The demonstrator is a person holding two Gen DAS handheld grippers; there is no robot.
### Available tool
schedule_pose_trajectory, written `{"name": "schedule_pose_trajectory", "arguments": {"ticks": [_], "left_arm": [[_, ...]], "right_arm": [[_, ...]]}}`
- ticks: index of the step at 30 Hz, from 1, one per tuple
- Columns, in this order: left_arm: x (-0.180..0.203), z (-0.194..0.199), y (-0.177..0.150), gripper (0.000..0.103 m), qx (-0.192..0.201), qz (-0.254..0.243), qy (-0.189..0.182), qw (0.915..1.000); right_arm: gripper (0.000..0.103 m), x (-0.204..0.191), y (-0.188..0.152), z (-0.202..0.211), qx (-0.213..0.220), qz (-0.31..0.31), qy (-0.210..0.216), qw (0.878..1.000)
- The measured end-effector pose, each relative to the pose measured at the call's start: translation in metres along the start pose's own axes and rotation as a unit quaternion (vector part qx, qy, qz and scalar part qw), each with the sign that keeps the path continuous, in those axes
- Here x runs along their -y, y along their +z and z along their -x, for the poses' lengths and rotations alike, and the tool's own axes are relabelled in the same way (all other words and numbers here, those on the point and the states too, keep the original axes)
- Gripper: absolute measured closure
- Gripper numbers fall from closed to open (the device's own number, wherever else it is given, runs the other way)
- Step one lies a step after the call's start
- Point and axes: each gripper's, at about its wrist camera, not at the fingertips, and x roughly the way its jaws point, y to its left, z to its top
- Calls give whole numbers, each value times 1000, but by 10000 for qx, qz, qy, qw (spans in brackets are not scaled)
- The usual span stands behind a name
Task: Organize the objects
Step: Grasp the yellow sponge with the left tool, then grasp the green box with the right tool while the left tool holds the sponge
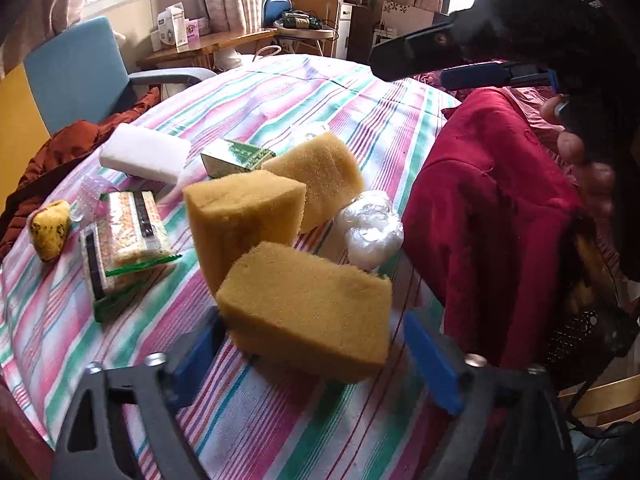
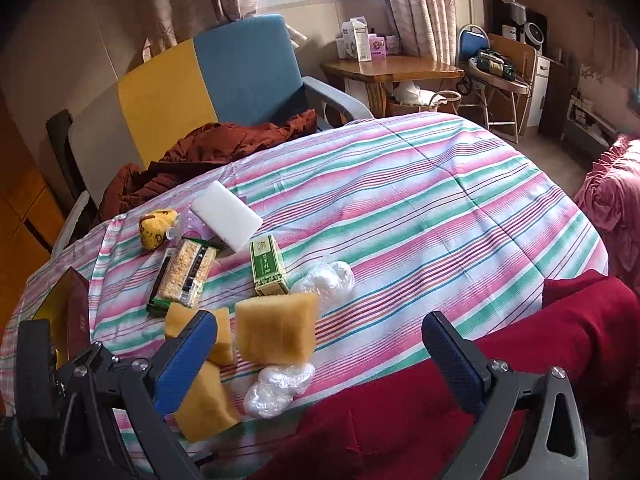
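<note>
Right now my left claw [image 1: 308,364] hangs tilted down over the near sponge [image 1: 308,304], its jaws spread wide to either side of the block; the blue pads [image 1: 434,364] stand clear of its ends as far as I can see, so I hold nothing with it. That sponge lies flat at the near edge of the striped cloth [image 1: 360,100], and I judge it the natural first pick, since it is closest and its long sides face my pads. Two more sponges stand just behind it: one [image 1: 240,220] up on its edge, the other [image 1: 320,176] leaning beside it, with a green box [image 1: 236,156] touching the far one. They sit bunched together, which I take as a pile in the making. A clear wrap ball [image 1: 370,228] rests to the right of the sponges, near the red cloth [image 1: 488,220] draped over the table's side. Farther left lie a snack pack [image 1: 124,232], a small yellow thing [image 1: 50,228] and a white block [image 1: 146,154], well apart from the sponges. My right claw [image 2: 324,364] is also wide apart and empty, poised above the near edge with the same sponges below its left finger [image 2: 188,356]. I keep it back, I think, so the left has room.
</note>
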Motion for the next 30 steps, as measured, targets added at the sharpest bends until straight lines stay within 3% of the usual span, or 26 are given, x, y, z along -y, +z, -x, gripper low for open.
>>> {"name": "schedule_pose_trajectory", "arguments": {"ticks": [5,10,15,20,27,28,30], "left_arm": [[-11,13,-15,31,252,362,-85,9990],[-19,38,-38,31,401,815,-19,9959],[-30,67,-65,31,548,1286,108,9901],[-39,97,-91,31,725,1703,283,9823],[-47,127,-109,31,1000,2136,406,9709],[-48,131,-111,31,1040,2182,431,9694],[-49,134,-113,31,1067,2219,453,9682]], "right_arm": [[0,-11,-4,-15,-501,533,60,9973],[0,-31,0,-25,-676,734,226,9948],[0,-79,-2,-35,-868,1182,605,9873],[0,-96,-4,-44,-936,1271,488,9863],[1,-76,37,-64,-726,982,-28,9925],[2,-77,43,-73,-768,1049,-141,9914],[18,-79,51,-94,-914,1188,-301,9882]]}}
